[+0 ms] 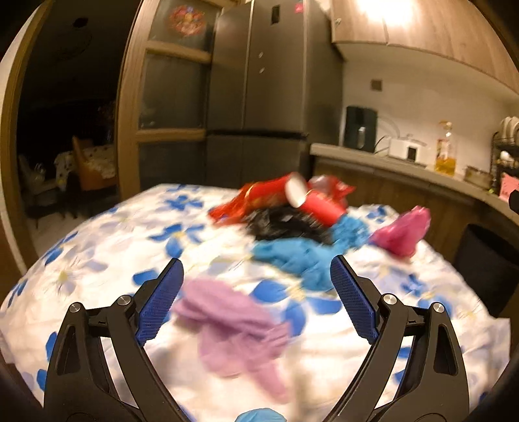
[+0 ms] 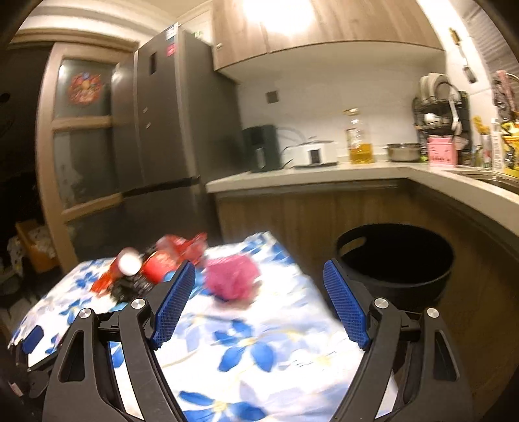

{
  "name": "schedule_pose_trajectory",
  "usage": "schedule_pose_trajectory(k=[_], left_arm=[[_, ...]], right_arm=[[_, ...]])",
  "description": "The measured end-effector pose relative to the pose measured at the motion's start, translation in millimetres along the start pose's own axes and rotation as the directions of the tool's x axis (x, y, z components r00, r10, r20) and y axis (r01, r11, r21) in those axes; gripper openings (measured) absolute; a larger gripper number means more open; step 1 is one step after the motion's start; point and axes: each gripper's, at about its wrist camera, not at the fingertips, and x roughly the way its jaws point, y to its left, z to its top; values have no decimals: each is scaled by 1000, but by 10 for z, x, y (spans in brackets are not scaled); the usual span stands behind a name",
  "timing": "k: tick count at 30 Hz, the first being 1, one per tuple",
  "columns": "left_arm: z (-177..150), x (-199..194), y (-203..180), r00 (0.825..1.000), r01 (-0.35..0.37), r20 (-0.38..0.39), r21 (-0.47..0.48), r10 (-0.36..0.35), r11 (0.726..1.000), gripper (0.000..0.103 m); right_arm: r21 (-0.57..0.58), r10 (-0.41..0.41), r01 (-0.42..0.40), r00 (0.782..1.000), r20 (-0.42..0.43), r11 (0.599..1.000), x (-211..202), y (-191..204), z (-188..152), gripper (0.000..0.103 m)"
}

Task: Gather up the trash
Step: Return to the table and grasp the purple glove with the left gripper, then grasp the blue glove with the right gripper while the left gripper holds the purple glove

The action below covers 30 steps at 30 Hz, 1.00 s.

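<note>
The trash pile lies on the flower-print cloth point(image 1: 97, 246): red tube point(image 1: 319, 203), red wrapper point(image 1: 246, 203), what looks like black plastic point(image 1: 285, 224), blue wad point(image 1: 298, 256), pink wad point(image 2: 232, 279). Only the left wrist view shows the lilac wad point(image 1: 233, 324), below the wide, empty left gripper point(image 1: 256, 271). Only the right wrist view shows the whole black bin point(image 2: 394, 259), beyond the wide, empty right gripper point(image 2: 259, 271).

The tablecloth point(image 2: 259, 350) was soft cloth with a blue flower print, the bin point(image 2: 394, 259) matt black plastic. Fridge point(image 2: 168, 130) looked like brushed grey metal, cabinets point(image 2: 324, 26) wood-grain, red wrapper point(image 1: 253, 198) shiny and crinkly.
</note>
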Motion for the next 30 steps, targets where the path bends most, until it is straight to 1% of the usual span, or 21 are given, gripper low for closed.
schedule_pose_trajectory(k=[3,5,6,8,9,11,12,14,15,17,19,23,25,27,30], left_arm=[[-82,123,103,998,-3,-56,2,3,1000,84],[-138,207,141,995,11,-100,0,-11,1000,74],[-158,254,171,992,20,-125,-13,-21,1000,72],[-176,325,227,987,23,-155,-37,-29,999,61],[-197,342,221,985,24,-167,-44,-31,999,59],[-219,392,243,980,30,-193,-49,-39,998,46],[-232,419,247,977,36,-207,-50,-46,998,43],[-250,457,242,972,50,-228,-53,-60,997,28],[-257,476,249,969,60,-237,-57,-72,997,24],[-261,478,268,966,72,-244,-65,-86,995,12],[-231,435,290,968,79,-232,-75,-94,994,8],[-90,286,343,983,77,-162,-71,-88,994,7],[7,241,416,987,76,-134,-92,-88,993,7],[89,212,485,991,65,-110,-108,-77,992,7],[163,208,555,993,56,-99,-126,-68,990,7]], right_arm=[[-19,36,-36,999,-30,999,61,189,-80,79],[-29,52,-53,998,-37,998,76,273,-114,79],[-37,58,-60,998,-39,998,84,321,-133,79],[-57,75,-77,996,-42,995,117,426,-171,79],[-68,82,-85,996,-46,994,138,485,-194,79],[-81,95,-98,994,-49,992,164,558,-228,79],[-88,99,-103,994,-53,991,185,600,-245,79],[-93,107,-113,992,-66,989,224,647,-279,79],[-97,113,-120,991,-77,988,263,690,-300,79],[-105,124,-133,988,-96,985,334,760,-344,79],[-114,133,-145,985,-111,983,414,844,-396,79],[-120,159,-177,977,-143,977,604,1024,-508,79],[-121,169,-192,970,-177,974,750,1131,-560,79],[-115,175,-203,961,-215,972,893,1213,-604,76],[-113,185,-223,944,-273,968,1072,1335,-681,72]])
